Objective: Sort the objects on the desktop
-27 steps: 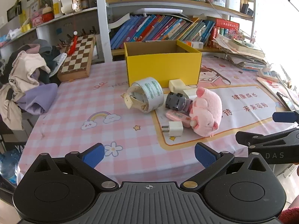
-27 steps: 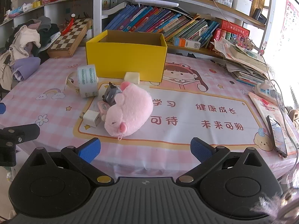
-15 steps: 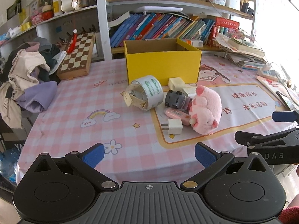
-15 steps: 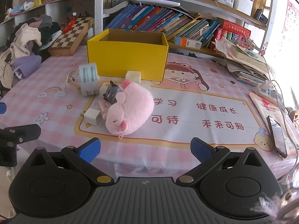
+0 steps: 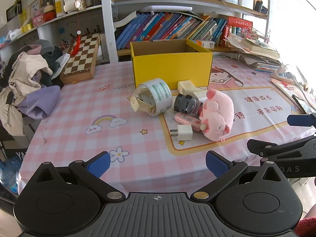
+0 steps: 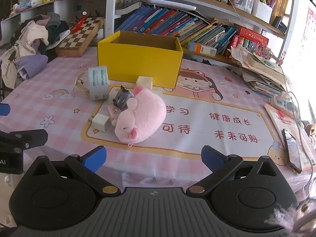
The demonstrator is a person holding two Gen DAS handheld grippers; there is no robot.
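Plush pink pig [image 5: 217, 114] lies beside a glossy tape roll [image 5: 156, 96], near the rigid yellow cardboard box [image 5: 171, 67]; both grippers [image 5: 157, 165] [image 6: 153, 158] gape, grasping nothing.

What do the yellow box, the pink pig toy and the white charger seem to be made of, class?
Yellow box: likely cardboard, matte, brown inside. Pink pig toy: plush fabric, fuzzy surface. White charger: probably plastic, smooth, with metal prongs.

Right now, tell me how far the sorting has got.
Nothing looks sorted. Both the left gripper and right gripper are open and hold nothing. The tape roll, charger, pink plush pig and the other small things lie beside the yellow box.
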